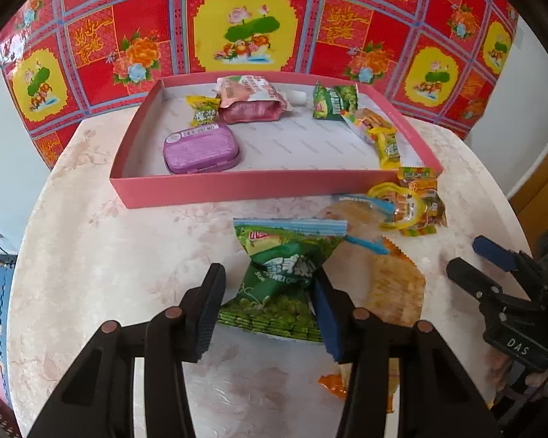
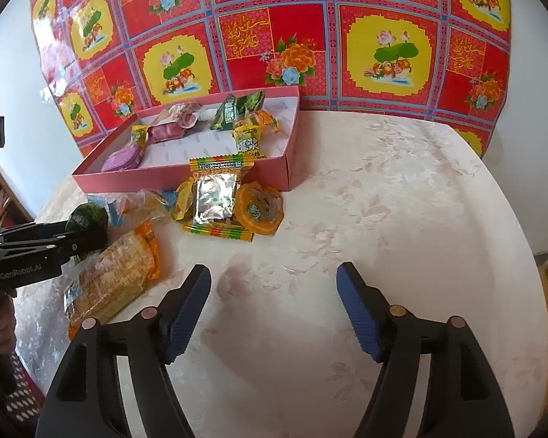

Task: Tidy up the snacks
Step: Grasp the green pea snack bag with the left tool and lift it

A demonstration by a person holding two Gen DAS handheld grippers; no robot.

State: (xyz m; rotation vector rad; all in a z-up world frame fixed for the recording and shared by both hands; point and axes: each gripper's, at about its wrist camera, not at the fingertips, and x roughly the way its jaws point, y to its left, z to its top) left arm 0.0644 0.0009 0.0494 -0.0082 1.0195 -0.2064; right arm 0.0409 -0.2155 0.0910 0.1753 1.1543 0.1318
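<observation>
The left claw [image 1: 266,292] sits around the green pea bag [image 1: 285,273] low in the frame, not squeezing yet. Pinch its thin middle, then lift it into the pink box [image 1: 237,182] above. The right claw [image 2: 274,306] is wide apart, holding nothing.

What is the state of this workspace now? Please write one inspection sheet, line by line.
Surface: round pale table with faint flower print, bare on its right side.
Job's things: pink tray at the back holds a purple tin, a pink pouch and small green and yellow packets. On the table before it lie a pea packet, a cracker pack, a foil sachet and an orange jelly cup.
Clutter: nothing seen.
Grippers: left claw half closed around the pea packet, one pad touching it; right claw open over bare table, holding nothing.
Cables: nothing seen.
Surroundings: red and yellow flowered sheet on the white wall behind.
</observation>
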